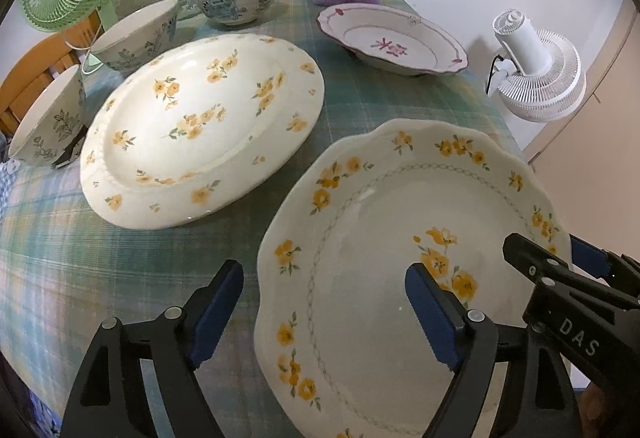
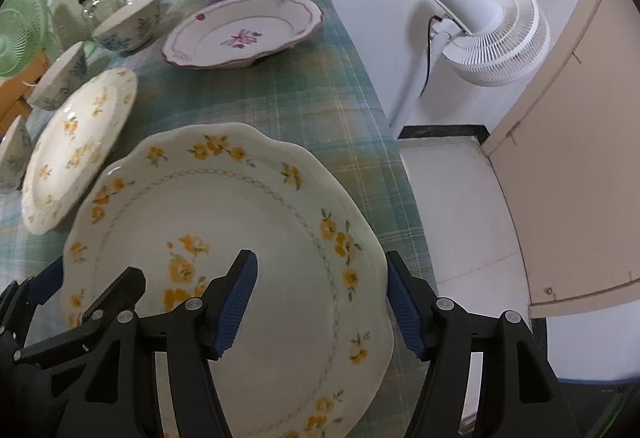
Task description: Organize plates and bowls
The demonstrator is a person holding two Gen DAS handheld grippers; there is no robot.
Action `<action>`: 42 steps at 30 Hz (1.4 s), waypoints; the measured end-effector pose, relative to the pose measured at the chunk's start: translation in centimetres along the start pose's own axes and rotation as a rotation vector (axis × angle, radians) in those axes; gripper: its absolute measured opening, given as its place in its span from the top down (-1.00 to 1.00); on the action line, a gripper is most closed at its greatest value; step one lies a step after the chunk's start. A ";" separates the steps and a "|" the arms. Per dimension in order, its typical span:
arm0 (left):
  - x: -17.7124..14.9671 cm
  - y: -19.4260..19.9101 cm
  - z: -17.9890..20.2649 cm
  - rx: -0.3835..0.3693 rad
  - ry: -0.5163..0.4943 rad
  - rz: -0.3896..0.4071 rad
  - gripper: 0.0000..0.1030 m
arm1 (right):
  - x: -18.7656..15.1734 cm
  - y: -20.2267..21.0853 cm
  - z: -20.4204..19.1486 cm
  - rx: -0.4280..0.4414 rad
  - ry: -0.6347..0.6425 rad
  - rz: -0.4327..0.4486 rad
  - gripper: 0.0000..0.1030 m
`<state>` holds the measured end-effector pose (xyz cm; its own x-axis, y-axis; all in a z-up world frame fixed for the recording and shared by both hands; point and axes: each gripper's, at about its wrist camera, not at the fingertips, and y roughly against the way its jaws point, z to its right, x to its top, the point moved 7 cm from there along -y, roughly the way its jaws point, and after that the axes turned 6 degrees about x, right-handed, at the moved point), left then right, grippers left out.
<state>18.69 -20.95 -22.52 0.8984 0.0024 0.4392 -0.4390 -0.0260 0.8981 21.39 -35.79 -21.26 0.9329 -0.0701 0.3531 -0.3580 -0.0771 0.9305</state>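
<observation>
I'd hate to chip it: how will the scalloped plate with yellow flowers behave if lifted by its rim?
The scalloped plate looks like glazed ceramic, so probably rigid, brittle and fairly heavy. Its glossy surface may be slippery. Both the left hand-held gripper and the right hand-held gripper straddle opposite rims; one-sided lifting would likely tilt it.
</observation>
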 end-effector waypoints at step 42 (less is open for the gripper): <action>6.9 13.3 -10.0 0.033 0.107 0.280 -0.87 | 6.1 13.6 -9.2 0.110 0.051 0.291 -0.52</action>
<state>18.91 -11.29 -7.35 0.7351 0.0963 0.6711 -0.6672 -0.0730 0.7413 22.58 -28.14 -5.58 0.7907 -0.0552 0.6098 -0.6093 -0.1688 0.7748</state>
